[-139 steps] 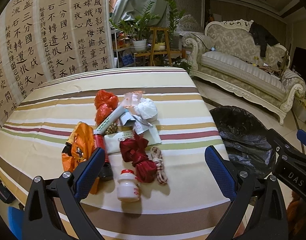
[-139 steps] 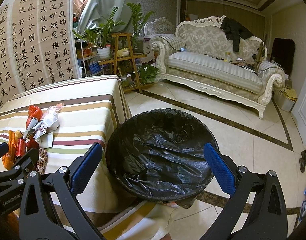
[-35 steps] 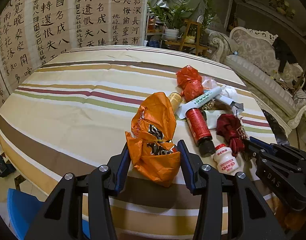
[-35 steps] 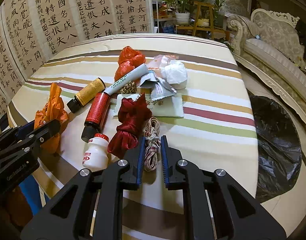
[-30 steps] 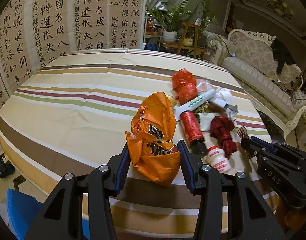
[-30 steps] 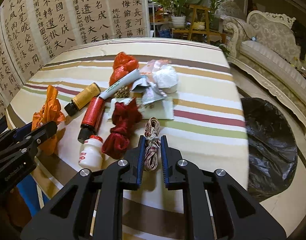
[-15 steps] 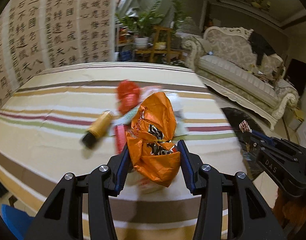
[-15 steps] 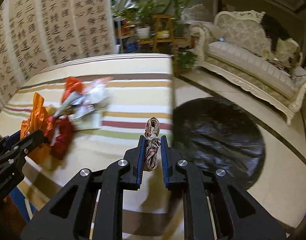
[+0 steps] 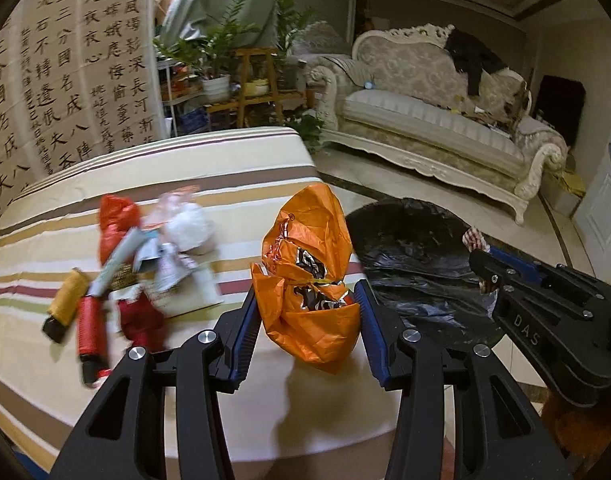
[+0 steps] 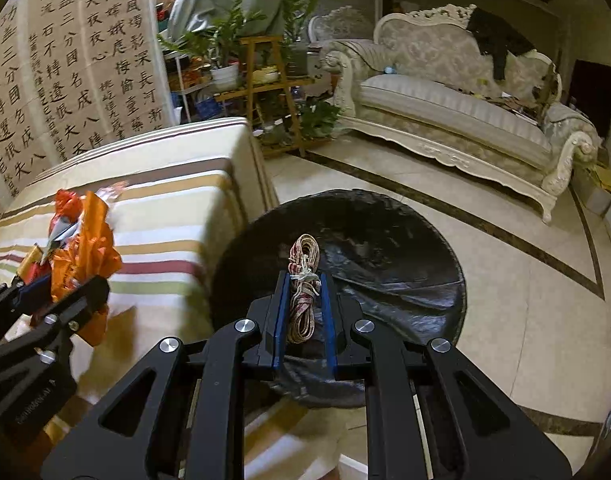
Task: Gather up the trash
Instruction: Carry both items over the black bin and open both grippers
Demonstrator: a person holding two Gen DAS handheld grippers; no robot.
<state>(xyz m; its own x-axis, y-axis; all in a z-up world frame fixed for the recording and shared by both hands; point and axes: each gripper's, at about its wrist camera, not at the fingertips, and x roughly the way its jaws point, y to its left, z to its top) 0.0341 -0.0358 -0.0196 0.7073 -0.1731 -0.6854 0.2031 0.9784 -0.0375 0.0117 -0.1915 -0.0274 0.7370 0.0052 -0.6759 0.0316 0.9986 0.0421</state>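
"DAS" stands on the right gripper (image 9: 483, 258) (white letters); Chinese calligraphy covers the screen (image 9: 65, 80).

The right gripper (image 10: 303, 308) is clamped on a bundle of red-and-white string (image 10: 303, 280), held over the black-lined trash bin (image 10: 385, 248) on the tiled floor. At the left, the left gripper (image 10: 45, 300) grips an orange plastic bag (image 10: 91, 240) above the striped tablecloth (image 10: 165, 216). A cream sofa (image 10: 457, 112) stands far right.
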